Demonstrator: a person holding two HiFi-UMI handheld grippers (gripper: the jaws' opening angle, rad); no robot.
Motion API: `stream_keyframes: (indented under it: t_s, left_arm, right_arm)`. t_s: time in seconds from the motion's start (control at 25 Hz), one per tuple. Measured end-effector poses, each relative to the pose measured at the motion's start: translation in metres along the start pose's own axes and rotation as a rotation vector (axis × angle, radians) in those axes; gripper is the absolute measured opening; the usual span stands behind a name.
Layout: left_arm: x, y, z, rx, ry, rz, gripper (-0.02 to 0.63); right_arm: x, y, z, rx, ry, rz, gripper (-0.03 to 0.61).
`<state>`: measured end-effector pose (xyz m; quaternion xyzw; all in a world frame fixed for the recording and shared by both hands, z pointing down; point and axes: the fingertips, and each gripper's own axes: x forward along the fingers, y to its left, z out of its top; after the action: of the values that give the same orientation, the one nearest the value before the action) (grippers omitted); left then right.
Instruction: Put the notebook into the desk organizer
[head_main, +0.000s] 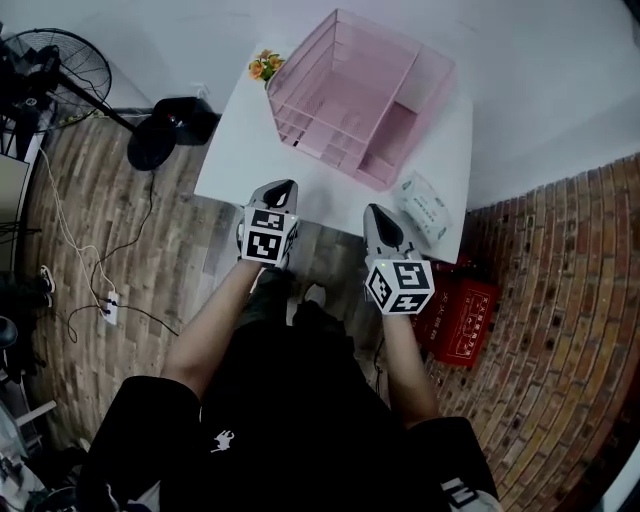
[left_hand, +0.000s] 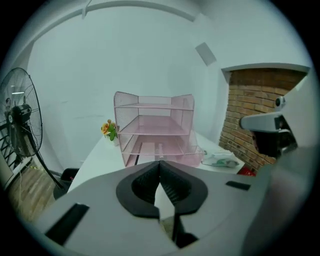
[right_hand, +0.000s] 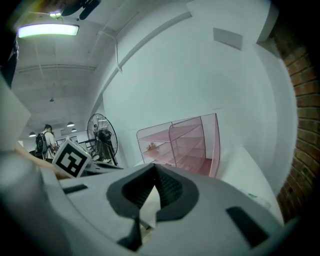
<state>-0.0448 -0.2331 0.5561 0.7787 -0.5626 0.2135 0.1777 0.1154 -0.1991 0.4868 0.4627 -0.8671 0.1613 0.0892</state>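
The pink wire-mesh desk organizer (head_main: 350, 95) stands at the back of a white table (head_main: 235, 160); it also shows ahead as the organizer (left_hand: 155, 130) and the organizer (right_hand: 192, 145). A flat white packet with green print (head_main: 422, 207), possibly the wrapped notebook, lies at the table's right front, also seen as the packet (left_hand: 220, 160). My left gripper (head_main: 285, 188) hovers over the table's front edge, jaws shut and empty (left_hand: 160, 163). My right gripper (head_main: 376, 213) hangs beside it, left of the packet, its jaws also shut on nothing (right_hand: 154, 166).
Small orange flowers (head_main: 264, 66) sit at the table's back left corner. A standing fan (head_main: 60, 65) and a black round base (head_main: 165, 130) are on the floor to the left. A red crate (head_main: 460, 320) sits on the floor by the brick wall at right.
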Motion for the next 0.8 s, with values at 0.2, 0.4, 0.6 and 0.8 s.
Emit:
stream_keyframes:
  t_s: [0.2, 0.4, 0.6, 0.8]
  left_arm:
    - [-0.042, -0.008, 0.002, -0.047, -0.055, -0.064, 0.003]
    - [-0.071, -0.010, 0.006, 0.012, -0.099, -0.105, 0.003]
    - [-0.103, -0.003, 0.021, 0.029, -0.167, -0.167, 0.003]
    - [-0.137, 0.025, 0.032, 0.031, -0.202, -0.207, 0.003]
  right_arm:
    - [-0.013, 0.007, 0.015, 0.003, -0.047, 0.006, 0.002]
    - [-0.024, 0.026, 0.026, 0.000, -0.088, -0.010, 0.003]
    - [-0.035, 0.055, 0.031, -0.017, -0.103, -0.047, 0.003]
    - [-0.051, 0.095, 0.040, -0.005, -0.134, -0.115, 0.002]
